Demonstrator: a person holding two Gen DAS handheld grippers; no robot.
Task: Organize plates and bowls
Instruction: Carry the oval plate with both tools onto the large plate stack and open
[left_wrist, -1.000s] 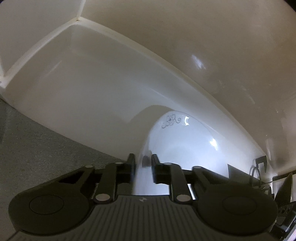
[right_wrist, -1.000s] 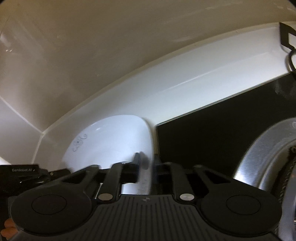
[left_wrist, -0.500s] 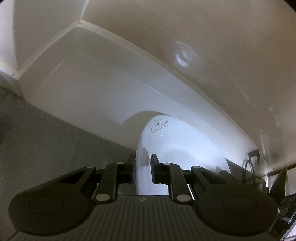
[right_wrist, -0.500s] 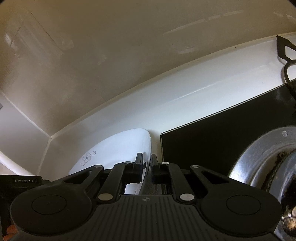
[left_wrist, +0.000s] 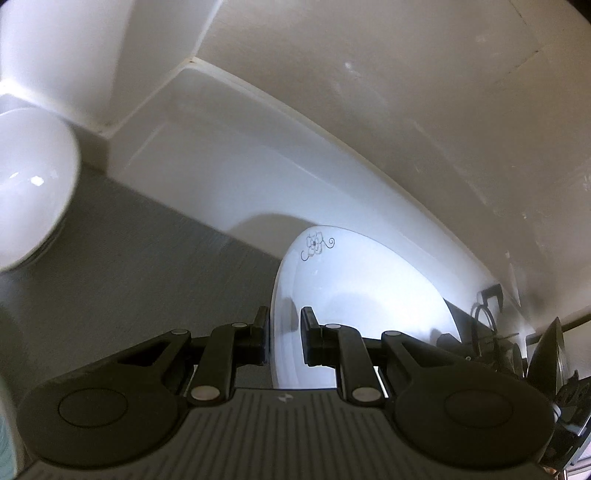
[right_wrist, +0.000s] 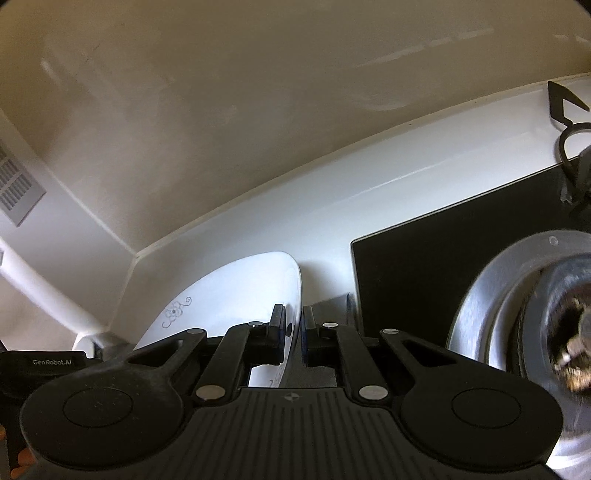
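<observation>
Pinching white plate (left_wrist: 354, 295) rim, left tongs (left_wrist: 282, 339), right tongs (right_wrist: 291, 339) opposite edge

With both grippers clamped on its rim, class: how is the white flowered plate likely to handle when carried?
The plate looks glazed and glossy, so probably slippery between the left gripper and right gripper pads. It seems rigid ceramic, likely breakable if dropped. Edge grips may let it pivot.

Black cooktop (right_wrist: 443, 273), grey counter (left_wrist: 147, 266)

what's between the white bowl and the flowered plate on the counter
Only bare grey counter, as the left wrist view shows. The bowl stands at the far left; the plate is on the right, pinched at its rim by the left gripper.
</observation>
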